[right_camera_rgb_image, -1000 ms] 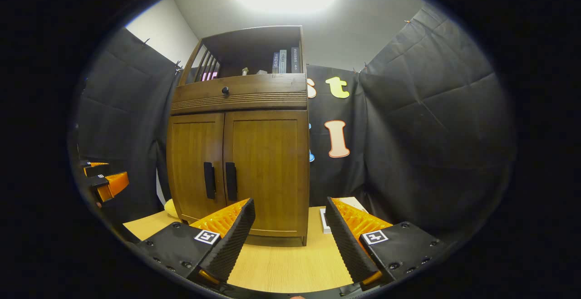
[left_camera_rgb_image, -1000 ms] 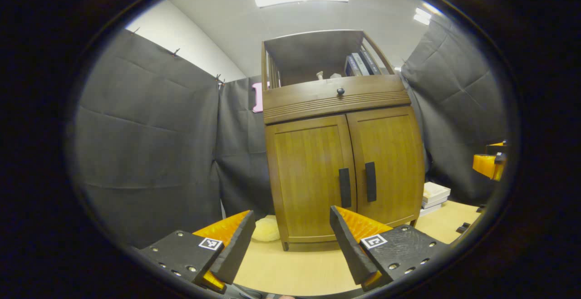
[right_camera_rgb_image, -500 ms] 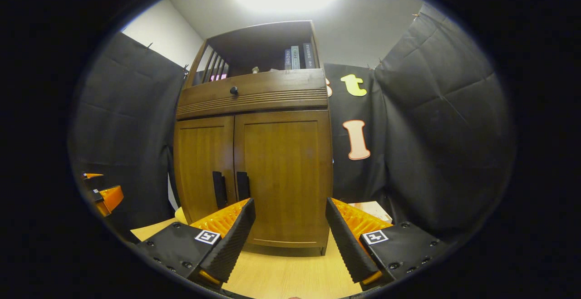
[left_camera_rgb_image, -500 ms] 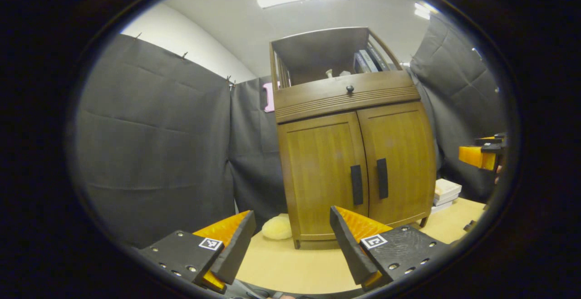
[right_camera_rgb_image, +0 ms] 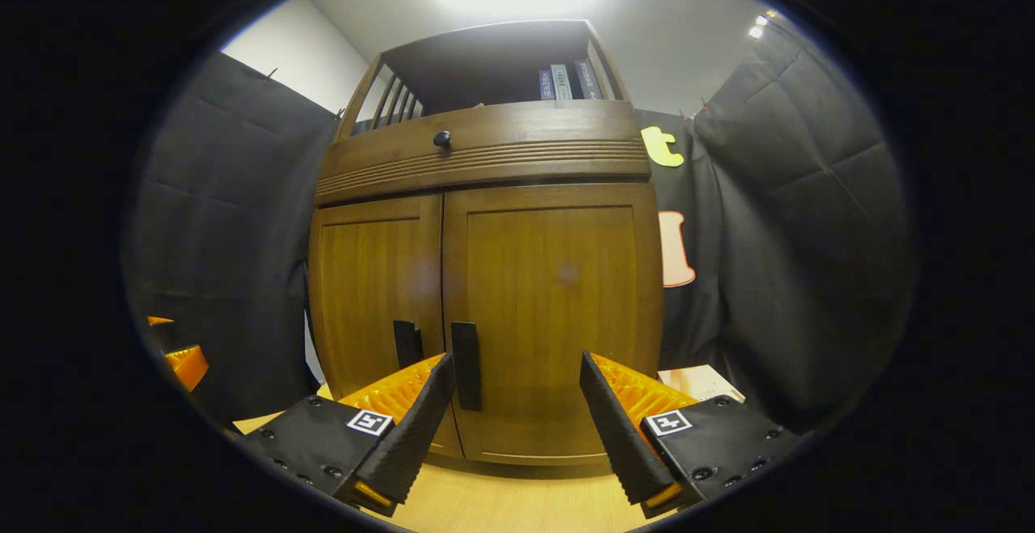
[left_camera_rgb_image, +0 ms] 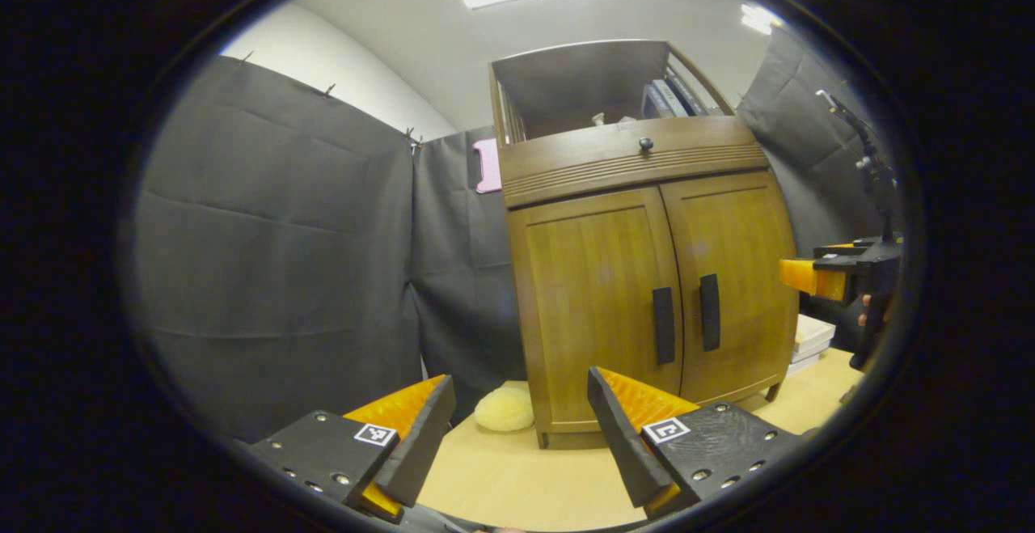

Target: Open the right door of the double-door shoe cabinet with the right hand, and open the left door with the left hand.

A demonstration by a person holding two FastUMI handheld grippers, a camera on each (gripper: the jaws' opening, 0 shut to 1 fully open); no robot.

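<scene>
Shoe cabinet [left_camera_rgb_image: 647, 274] on table [left_camera_rgb_image: 517, 476]; books [right_camera_rgb_image: 562, 82] on its top shelf, sponge [left_camera_rgb_image: 503, 409] left

The shoe cabinet [right_camera_rgb_image: 485, 274] is brown wood with a visible grain and a soft satin sheen; its right door [right_camera_rgb_image: 558, 315] and left door [left_camera_rgb_image: 594, 306] carry matt black handles [right_camera_rgb_image: 466, 365], and a grooved band runs under the drawer with its dark round knob [right_camera_rgb_image: 441, 139]. The worktop [left_camera_rgb_image: 517, 484] is pale, smooth wood laminate. Each tool, left [left_camera_rgb_image: 517, 436] and right [right_camera_rgb_image: 513, 428], has matt black textured plastic fingers [right_camera_rgb_image: 614, 428] backed by ribbed glossy orange. A fluffy cream cloth lump [left_camera_rgb_image: 503, 409] lies by the cabinet.
</scene>
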